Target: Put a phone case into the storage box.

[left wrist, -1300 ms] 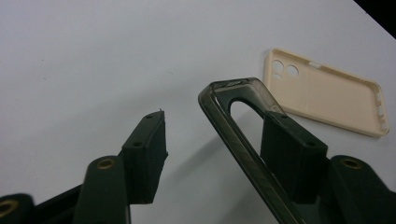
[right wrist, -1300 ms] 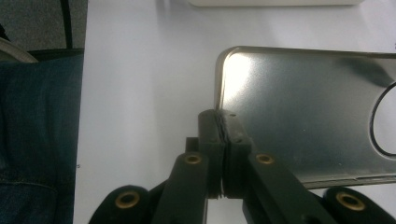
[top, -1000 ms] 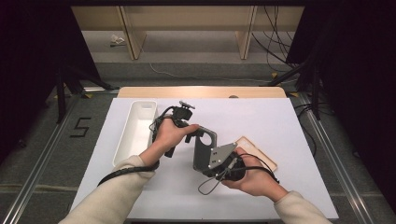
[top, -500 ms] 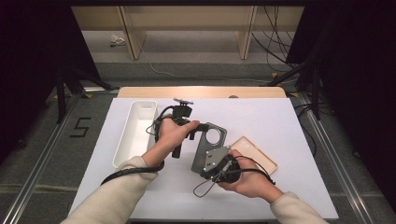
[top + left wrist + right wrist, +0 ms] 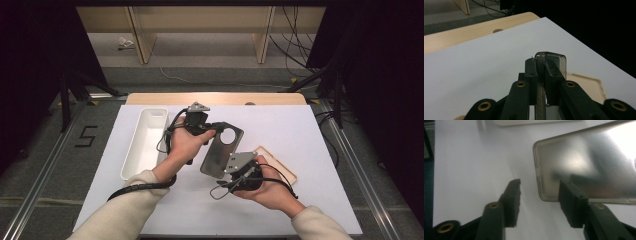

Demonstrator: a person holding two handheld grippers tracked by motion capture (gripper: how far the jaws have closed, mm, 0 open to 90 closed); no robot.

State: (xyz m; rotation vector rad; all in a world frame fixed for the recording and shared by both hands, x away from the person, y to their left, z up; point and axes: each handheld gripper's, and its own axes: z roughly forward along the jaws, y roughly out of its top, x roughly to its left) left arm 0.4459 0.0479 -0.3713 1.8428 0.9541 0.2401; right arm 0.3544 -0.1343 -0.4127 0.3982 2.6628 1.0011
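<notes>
A grey metal plate (image 5: 218, 151) with a round hole near its top hangs tilted above the white table. My left gripper (image 5: 214, 128) is shut on its upper edge. In the left gripper view the pads (image 5: 532, 68) pinch the thin plate (image 5: 554, 62) edge-on. My right gripper (image 5: 226, 171) sits at the plate's lower end, and its jaws have just been opening. In the right gripper view the fingers (image 5: 512, 195) stand apart. The plate's shiny corner (image 5: 584, 162) lies just beyond them, and no pad presses on it.
A long white tray (image 5: 145, 142) lies on the table's left part, and its edge shows in the right gripper view (image 5: 536, 122). A flat beige board (image 5: 282, 170) rests on the table by my right hand, also visible from the left gripper (image 5: 586, 83). A wooden strip (image 5: 215, 98) borders the far side.
The right gripper's jaws have opened and let go of the plate's lower end. The left gripper has closed on the upper edge and lifted the plate a little.
</notes>
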